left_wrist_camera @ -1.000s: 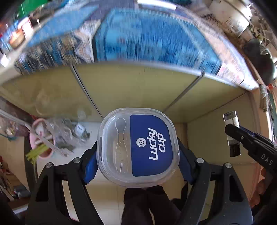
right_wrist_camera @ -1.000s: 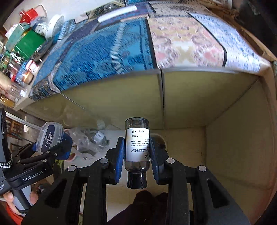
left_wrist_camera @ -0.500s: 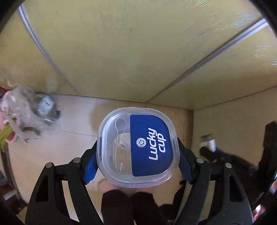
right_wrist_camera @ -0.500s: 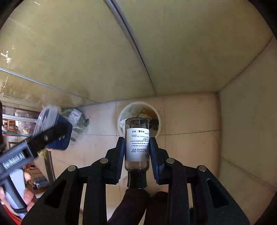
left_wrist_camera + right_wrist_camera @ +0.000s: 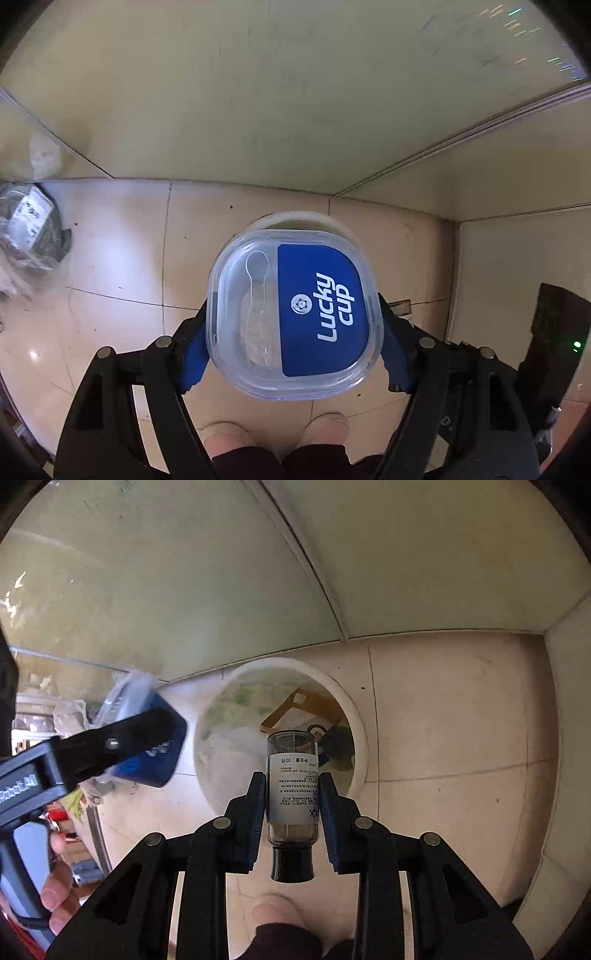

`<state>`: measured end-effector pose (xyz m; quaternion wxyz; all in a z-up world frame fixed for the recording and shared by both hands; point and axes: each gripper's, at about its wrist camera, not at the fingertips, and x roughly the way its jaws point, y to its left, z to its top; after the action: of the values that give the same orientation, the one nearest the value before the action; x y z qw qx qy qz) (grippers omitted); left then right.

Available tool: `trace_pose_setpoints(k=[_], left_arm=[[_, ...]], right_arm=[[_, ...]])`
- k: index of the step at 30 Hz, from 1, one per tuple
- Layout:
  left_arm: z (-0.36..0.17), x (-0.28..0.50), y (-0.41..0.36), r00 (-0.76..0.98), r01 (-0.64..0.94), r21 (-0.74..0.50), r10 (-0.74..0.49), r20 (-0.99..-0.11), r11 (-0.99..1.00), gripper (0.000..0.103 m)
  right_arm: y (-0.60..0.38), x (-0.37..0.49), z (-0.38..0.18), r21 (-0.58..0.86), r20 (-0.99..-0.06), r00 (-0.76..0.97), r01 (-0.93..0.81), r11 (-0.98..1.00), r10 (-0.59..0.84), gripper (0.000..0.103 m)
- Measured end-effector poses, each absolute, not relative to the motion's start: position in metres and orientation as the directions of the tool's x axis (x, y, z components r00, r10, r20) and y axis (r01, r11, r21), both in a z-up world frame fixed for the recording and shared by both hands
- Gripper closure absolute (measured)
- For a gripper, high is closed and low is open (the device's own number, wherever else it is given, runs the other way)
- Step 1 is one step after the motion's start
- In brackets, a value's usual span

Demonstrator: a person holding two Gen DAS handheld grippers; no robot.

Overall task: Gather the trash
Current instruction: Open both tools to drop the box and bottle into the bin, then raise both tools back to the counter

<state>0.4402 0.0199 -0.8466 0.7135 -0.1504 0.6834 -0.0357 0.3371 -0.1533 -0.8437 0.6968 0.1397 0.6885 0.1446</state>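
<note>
**Both tools loaded, bin right underneath**

The right tool (image 5: 291, 801) is clamping a small glass bottle (image 5: 292, 794) across its labelled middle, pads pressing on both sides. The bottle's long axis is running along the fingers, black cap pointing back at the camera and the flat bottom pointing out over the white bin (image 5: 360, 738) on the floor. My guess is it's light but hard, slick and breakable, so that mid-label grip seems the sensible spot; the paper probably gives more bite than bare glass.

The left tool (image 5: 293, 332) is squeezing a clear plastic cup (image 5: 258, 314) with a blue lid sticker by its two side walls. The lid is facing the camera, so the cup's axis is pointing up at the lens and its base down at the bin, whose rim (image 5: 295, 218) is just peeking out behind it. I'd say it's featherlight and a bit flexy, so the walls could bow if squeezed hard.

A crumpled plastic bag (image 5: 31, 229) is lying on the floor tiles (image 5: 122, 236), well off to the left.
</note>
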Motion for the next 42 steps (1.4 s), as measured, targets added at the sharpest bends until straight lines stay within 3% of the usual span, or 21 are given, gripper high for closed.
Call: trace_pose_setpoints(k=[4,7,17,24,35,42], left_arm=[[-0.869,0.445,0.017,0.033,-0.176,-0.286,-0.284,-0.958,0.942,0.026],[-0.872,0.446,0.014,0.027,-0.176,-0.289,-0.289,-0.957,0.941,0.026],[-0.831,0.437,0.014,0.06,-0.121,-0.211,-0.205,-0.977,0.97,0.026],[-0.711,0.412,0.031,0.111,-0.116,-0.16,-0.147,-0.983,0.98,0.026],[-0.445,0.365,0.065,0.276,-0.109,-0.166,-0.13,-0.952,0.98,0.026],[-0.307,0.348,0.082,0.409,-0.111,-0.156,-0.098,-0.907,0.981,0.026]], right_arm=[[-0.149,0.334,-0.848,0.398,-0.917,0.011,-0.029,0.917,0.399,0.076],[-0.148,0.332,-0.85,0.409,-0.913,-0.006,-0.046,0.912,0.409,0.064],[-0.154,0.325,-0.807,0.333,-0.942,0.005,-0.072,0.94,0.334,0.063],[-0.16,0.326,-0.7,0.314,-0.947,0.052,-0.065,0.947,0.317,0.063],[-0.138,0.32,-0.433,0.346,-0.905,0.227,-0.095,0.933,0.359,0.063],[-0.127,0.315,-0.297,0.371,-0.849,0.356,-0.124,0.92,0.39,0.063]])
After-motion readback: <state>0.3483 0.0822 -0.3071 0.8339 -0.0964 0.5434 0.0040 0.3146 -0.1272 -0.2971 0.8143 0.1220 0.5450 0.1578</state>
